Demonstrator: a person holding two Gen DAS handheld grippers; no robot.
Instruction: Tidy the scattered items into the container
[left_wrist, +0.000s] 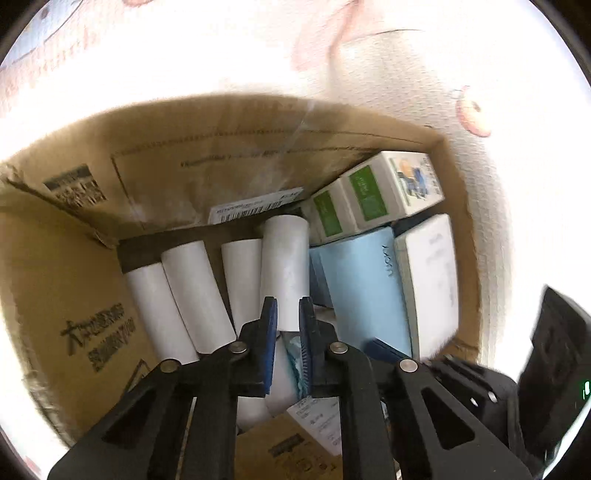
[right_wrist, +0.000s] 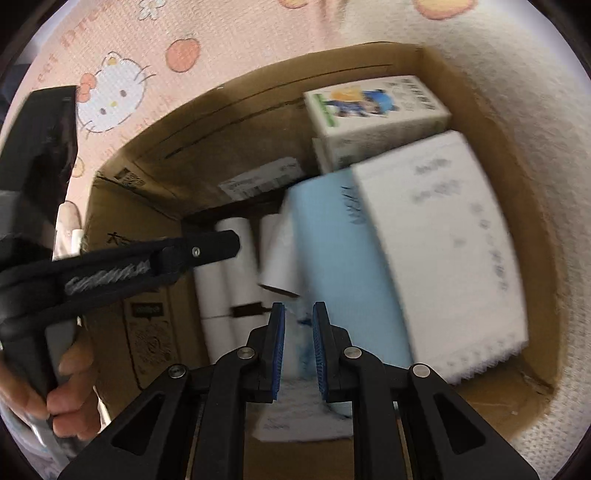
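Observation:
An open cardboard box (left_wrist: 74, 258) holds several white rolls (left_wrist: 195, 295). One roll (left_wrist: 286, 258) lies tilted across the others. Beside them are a light blue box (left_wrist: 362, 288), a white box (left_wrist: 432, 273) and green-and-white cartons (left_wrist: 388, 188). My left gripper (left_wrist: 288, 310) hangs above the tilted roll's near end, its jaws nearly together and gripping nothing. In the right wrist view my right gripper (right_wrist: 299, 317) points down into the cardboard box (right_wrist: 498, 147), shut and empty, over a blue-and-white packet (right_wrist: 301, 332) beside the light blue box (right_wrist: 332, 277). The left gripper (right_wrist: 232, 243) reaches in from the left there.
The box stands on a pink mat with a cartoon cat print (right_wrist: 110, 92), next to a white fluffy rug (right_wrist: 535, 92). A hand (right_wrist: 70, 373) grips the left gripper's handle. A white paper label (right_wrist: 306, 417) lies on the box floor near the front wall.

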